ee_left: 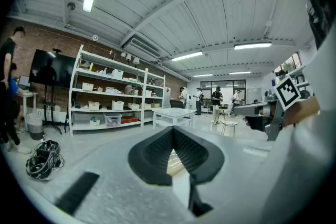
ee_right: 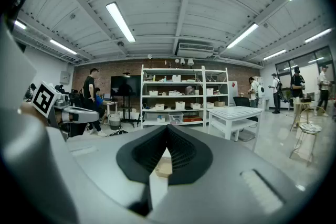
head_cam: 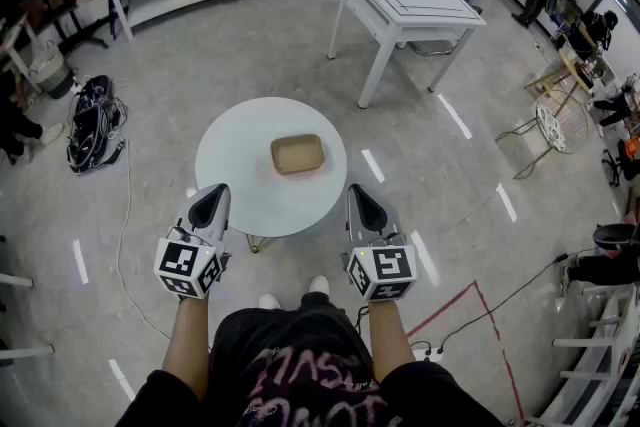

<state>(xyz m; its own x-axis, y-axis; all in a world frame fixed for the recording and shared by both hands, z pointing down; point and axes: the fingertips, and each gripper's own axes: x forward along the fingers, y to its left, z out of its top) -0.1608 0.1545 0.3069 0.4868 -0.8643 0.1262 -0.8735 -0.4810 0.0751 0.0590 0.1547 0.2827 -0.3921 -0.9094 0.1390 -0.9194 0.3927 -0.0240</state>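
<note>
Dark shorts [head_cam: 300,360] and two bare forearms [head_cam: 190,345] fill the bottom of the head view. Above them the left gripper [head_cam: 212,197] and right gripper [head_cam: 360,199] hang side by side at the near edge of a round white bench [head_cam: 235,170], apparently not touching it. Both pairs of fingers are pressed together at the tips and grip nothing. A shallow tan tray [head_cam: 297,154] lies near the middle of the bench, apart from both grippers. It looks like thin card or pulp, so probably light, fairly stiff yet easy to crush, and best pinched on one side wall at the rim. Only the head view shows its whole outline. Each gripper view catches a mere sliver of it behind the closed fingers, but shows the shelves [ee_right: 173,97] and a standing person [ee_right: 90,97] beyond.
</note>
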